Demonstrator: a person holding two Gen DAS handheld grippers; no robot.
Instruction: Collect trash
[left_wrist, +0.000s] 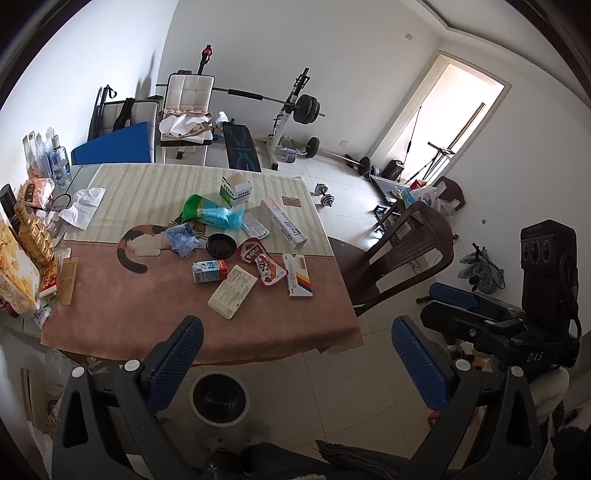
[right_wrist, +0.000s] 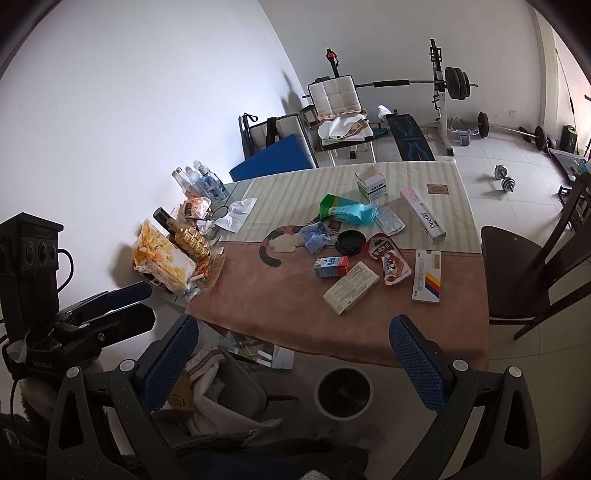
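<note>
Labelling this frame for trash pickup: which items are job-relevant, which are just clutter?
Job:
- trash bin on the floor by the table's near edge
- white flat box
- small milk carton
- red snack pouch
- black lid
- blue crumpled bag
- toothpaste box
- left hand-held gripper and right hand-held gripper, both open and empty

Lying about:
- gold bottle
- water bottles
- dumbbell
- brown chair

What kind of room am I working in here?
Most likely a room in a home, used for both dining and exercise: a table strewn with packaging, a weight bench with barbell behind it, and a dumbbell on the tiled floor.
</note>
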